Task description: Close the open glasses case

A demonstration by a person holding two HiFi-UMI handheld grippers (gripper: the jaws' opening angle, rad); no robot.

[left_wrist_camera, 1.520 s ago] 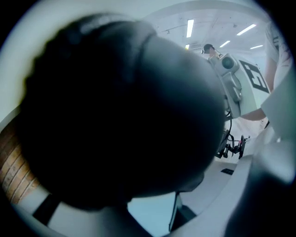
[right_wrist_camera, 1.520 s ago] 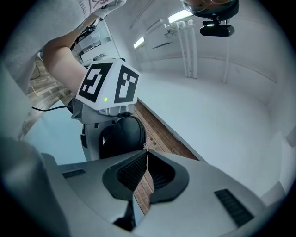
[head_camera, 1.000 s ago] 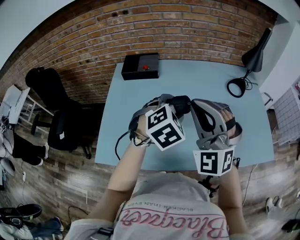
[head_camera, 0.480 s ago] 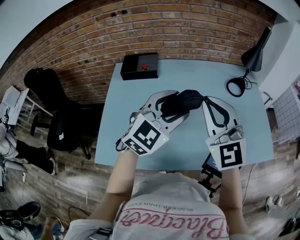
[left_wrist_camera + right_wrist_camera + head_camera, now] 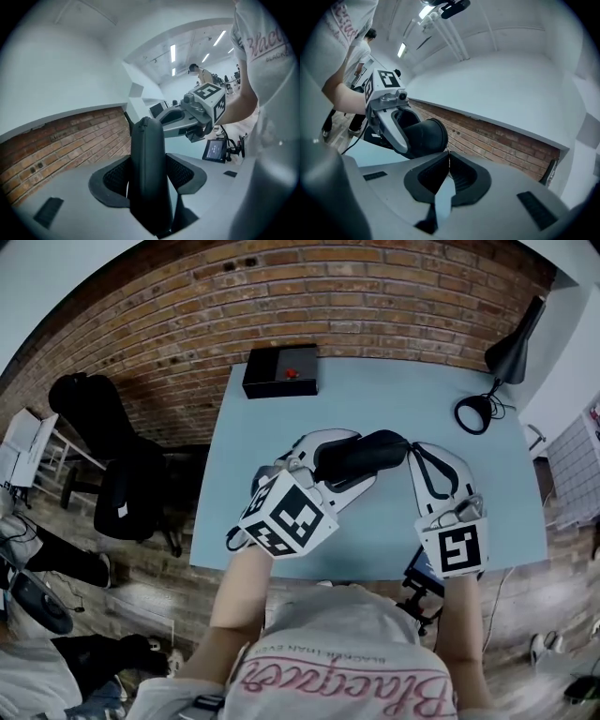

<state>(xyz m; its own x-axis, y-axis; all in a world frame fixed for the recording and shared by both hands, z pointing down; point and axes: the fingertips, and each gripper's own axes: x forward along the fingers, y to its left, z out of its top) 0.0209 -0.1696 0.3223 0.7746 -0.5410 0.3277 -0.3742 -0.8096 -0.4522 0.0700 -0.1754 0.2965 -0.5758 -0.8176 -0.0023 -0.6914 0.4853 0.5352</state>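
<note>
Bottom of the head view: person's light shirt (image 5: 342,662), both forearms reaching up-frame. L marker cube (image 5: 289,519) sits low centre, R marker cube (image 5: 453,552) lower right.

Left gripper (image 5: 149,174): clamped, no doubt about it. In the left gripper view the dark glasses case (image 5: 367,452) stands on edge btwn the two pads, both pads pressed flat to its sides. A seam line runs up its top edge, and from here the case looks shut along that edge. In the head view it lies mid-frame, long axis running L-R, held above the table (image 5: 394,395) between the two tools.

Right gripper (image 5: 449,157): tips pinched together, right at the case's rounded end. A thin sliver shows at the tips; can't tell what it is. In the head view those tips meet the case's R end, approx centre-right of frame.

Further up-frame: pale blue tabletop. Black box (image 5: 279,372) w/ a red dot on top, at the table's far L corner. Black desk lamp (image 5: 511,354) upper right, its ring base & cord just below it. Dark office chair (image 5: 112,465) left of the table. Brick wall (image 5: 281,292) across the top.
</note>
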